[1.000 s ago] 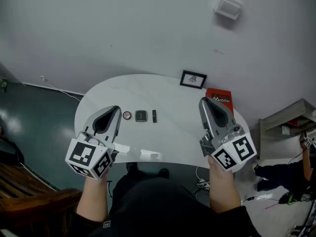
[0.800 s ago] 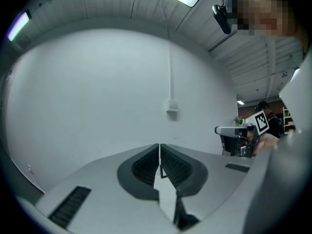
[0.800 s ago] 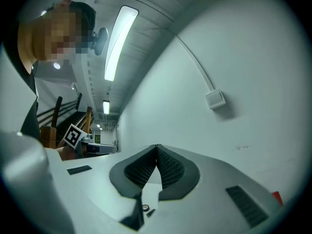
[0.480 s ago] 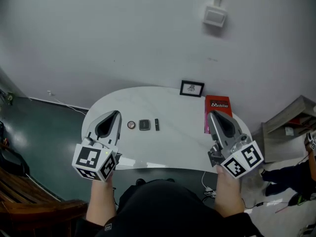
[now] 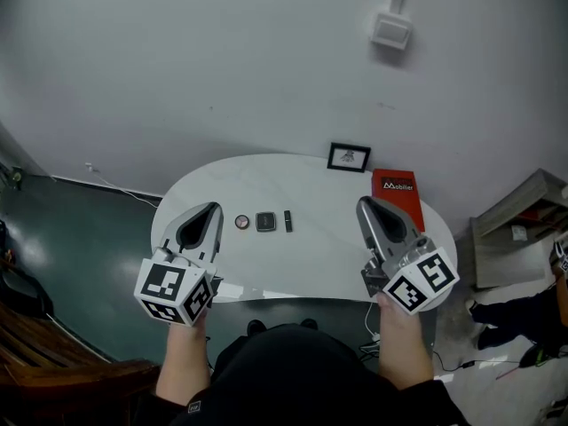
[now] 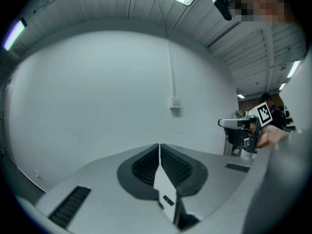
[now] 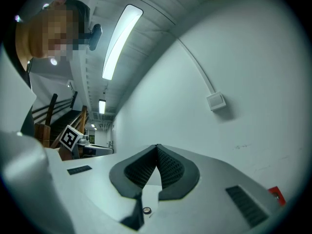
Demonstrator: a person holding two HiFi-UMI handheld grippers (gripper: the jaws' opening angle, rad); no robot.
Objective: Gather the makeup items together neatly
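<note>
**Both tongs closed and empty at the near side of the tabletop**

In the head view, the left tongs (image 5: 211,209) are at the lower left of the frame and the right tongs (image 5: 364,204) at the lower right. Each is held in a hand at the near side of the white oval tabletop (image 5: 311,256). The gripper views show both pairs of jaws pressed together with nothing between them.

The makeup items lie in a short row near the middle of the frame, between the two tongs. A round compact (image 5: 242,222) is at the left end, a square dark compact (image 5: 264,222) is just right of it, and a slim dark stick (image 5: 287,221) ends the row. None of them touch.

At the tabletop's far edge are a small framed picture (image 5: 349,157) and a red box (image 5: 395,185).
</note>
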